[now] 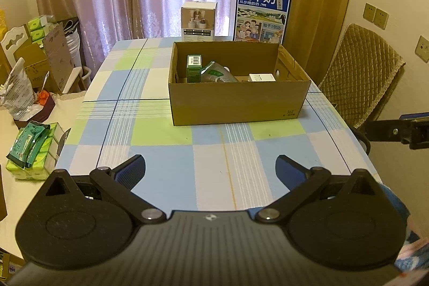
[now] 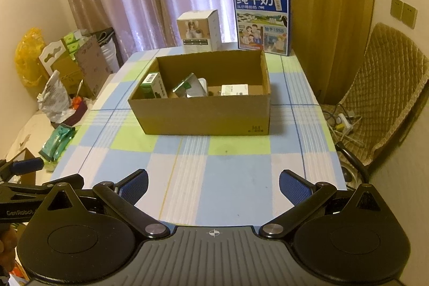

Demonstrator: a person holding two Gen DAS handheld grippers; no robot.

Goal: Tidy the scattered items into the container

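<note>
looks near done: the open brown corrugated cardboard box [image 1: 238, 103] sits mid-table on the blue, green and white checked tablecloth [image 1: 161, 136], already holding a small green carton with a barcode label [image 1: 194, 69], a crumpled silver-green foil pouch [image 1: 214, 73] and a flat white box [image 1: 261, 77]. no loose items on the cloth between grippers and box.

possibly left: the tall blue printed milk carton case [image 1: 262, 14] and the white cube product box [image 1: 198, 21], both upright just behind the box; can't tell if they count as scatter.

left gripper [image 1: 210, 168] and right gripper [image 2: 213, 182]: blue ribbed fingers spread wide apart, holding nothing, hovering over the near table edge.
</note>
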